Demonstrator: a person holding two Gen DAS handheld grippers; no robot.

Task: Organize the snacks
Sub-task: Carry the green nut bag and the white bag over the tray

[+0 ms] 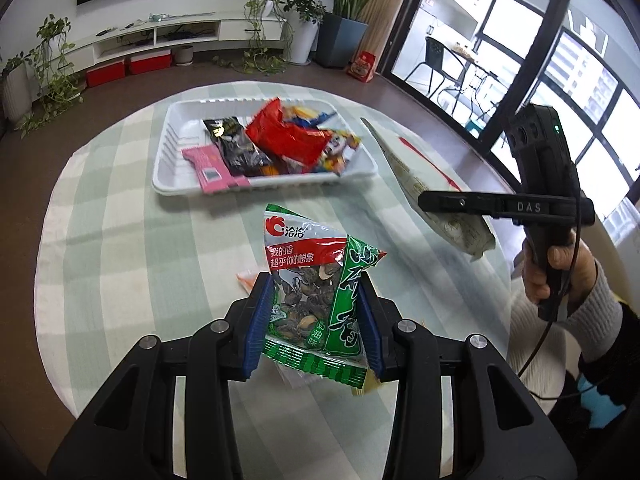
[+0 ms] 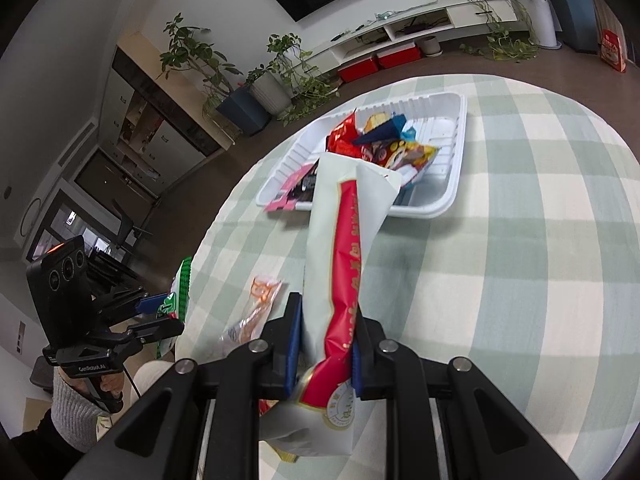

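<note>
Snacks mostly sit in the white tray point(image 1: 168, 152) at the far side of the bench point(image 1: 120, 240). Left hand-held gripper point(image 1: 316, 320) is pinching a green seed packet point(image 1: 312, 280), right hand-held gripper point(image 2: 326, 352) is clamped on a long white-and-red pack point(image 2: 344, 248) — both lifted clear. I'd carry them over the tray's open spots and set them low before letting go — that long one could tip out.
</note>
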